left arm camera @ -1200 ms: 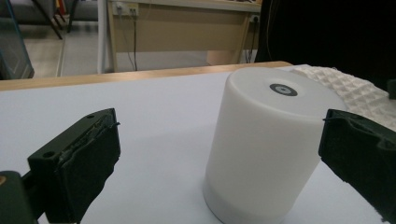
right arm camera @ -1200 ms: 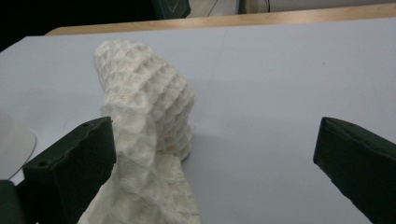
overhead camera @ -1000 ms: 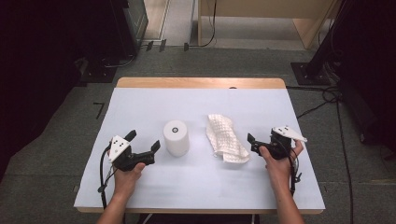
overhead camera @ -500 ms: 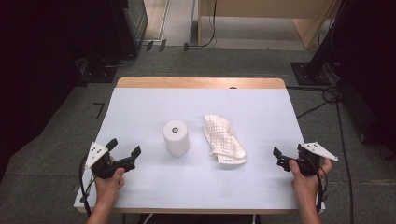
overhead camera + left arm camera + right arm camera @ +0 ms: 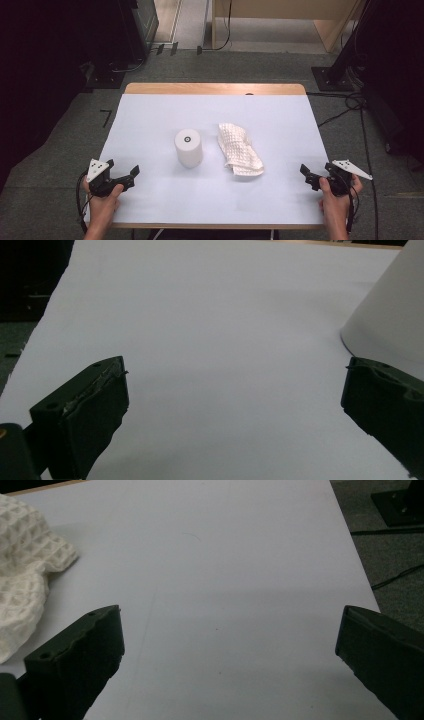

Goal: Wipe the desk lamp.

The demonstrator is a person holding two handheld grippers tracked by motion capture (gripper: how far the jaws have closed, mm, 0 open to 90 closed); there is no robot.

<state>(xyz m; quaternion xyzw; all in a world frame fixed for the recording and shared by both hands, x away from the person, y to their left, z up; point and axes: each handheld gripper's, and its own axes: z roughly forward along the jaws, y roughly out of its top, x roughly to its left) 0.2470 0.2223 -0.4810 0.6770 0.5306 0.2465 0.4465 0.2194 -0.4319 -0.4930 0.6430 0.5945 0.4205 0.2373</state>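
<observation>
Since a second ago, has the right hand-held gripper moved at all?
Yes. The right hand-held gripper has pulled away from the white cloth, back toward the table's near right corner, jaws open.

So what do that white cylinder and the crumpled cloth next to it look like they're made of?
The white cylinder looks like smooth matte plastic, or possibly a tight paper roll: its wall is even and seamless, with a dark ring at the centre of its top. The material stays uncertain. The cloth looks like soft cotton waffle-weave: the right gripper view shows a raised grid of small square pockets.
</observation>
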